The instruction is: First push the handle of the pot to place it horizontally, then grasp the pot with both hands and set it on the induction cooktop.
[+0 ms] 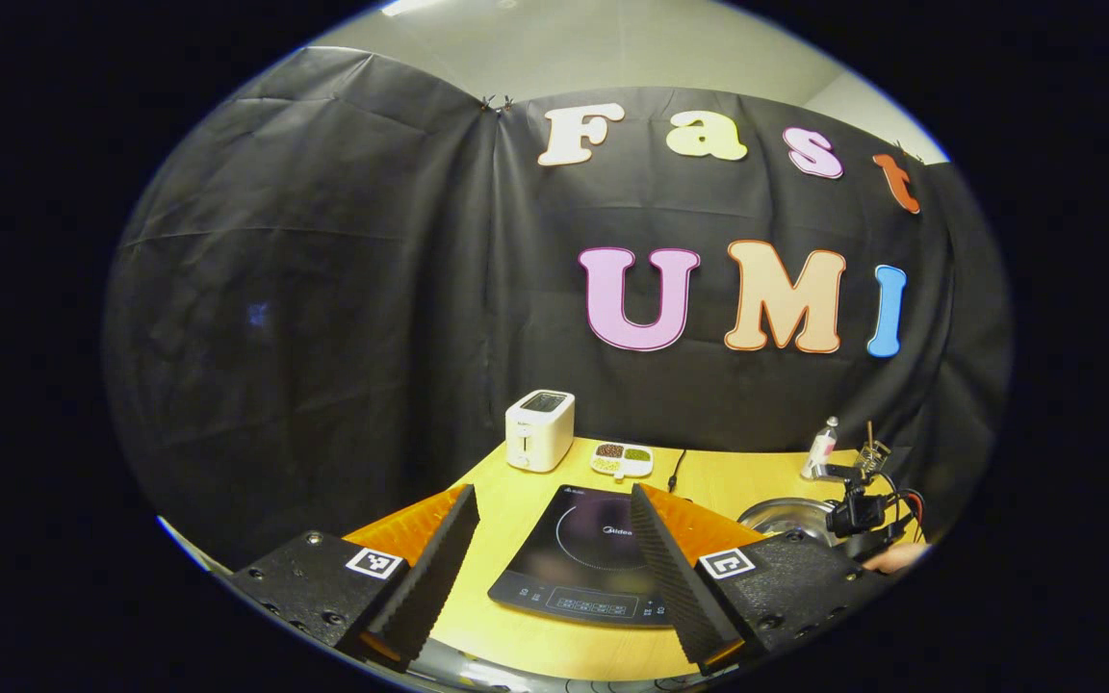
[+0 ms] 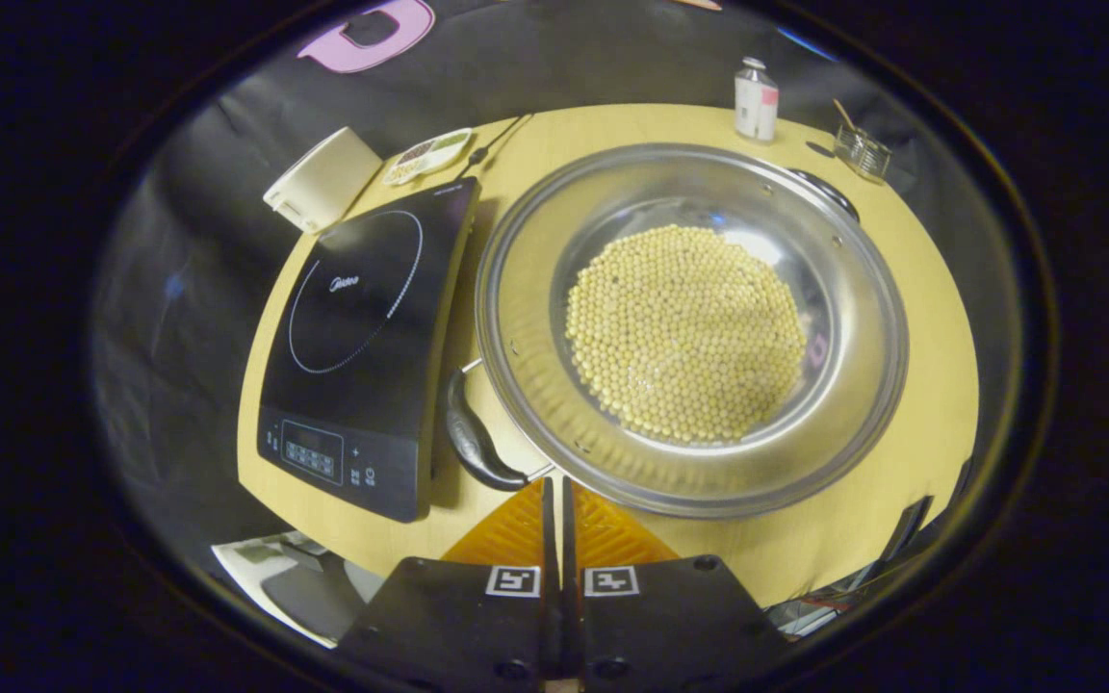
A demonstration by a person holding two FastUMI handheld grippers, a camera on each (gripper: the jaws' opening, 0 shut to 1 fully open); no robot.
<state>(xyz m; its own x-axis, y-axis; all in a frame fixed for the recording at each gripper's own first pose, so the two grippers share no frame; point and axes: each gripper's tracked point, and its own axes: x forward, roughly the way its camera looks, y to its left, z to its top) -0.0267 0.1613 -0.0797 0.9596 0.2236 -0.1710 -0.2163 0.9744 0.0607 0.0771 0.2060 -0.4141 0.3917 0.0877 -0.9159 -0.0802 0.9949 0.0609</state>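
Note:
A wide steel pot (image 2: 516, 289) holding yellow beans (image 2: 684, 332) stands on the wooden table, just right of the black induction cooktop (image 2: 367, 346). One black pot handle (image 2: 477, 438) curves along its near-left rim; the other handle (image 2: 824, 190) is at the far right. My right gripper (image 2: 555, 481) is shut and empty, its tips right at the near rim beside that handle's end. In the left gripper view my left gripper (image 1: 553, 491) is open and empty above the table's front, with the cooktop (image 1: 593, 563) ahead and the pot's rim (image 1: 786, 515) to the right.
A white toaster (image 1: 540, 430) and a small divided dish (image 1: 622, 459) stand behind the cooktop. A bottle (image 2: 755, 98) and a glass jar (image 2: 861, 151) stand at the back right. A black cable (image 1: 676, 470) lies near the dish. The other gripper's body (image 1: 863, 515) hovers by the pot.

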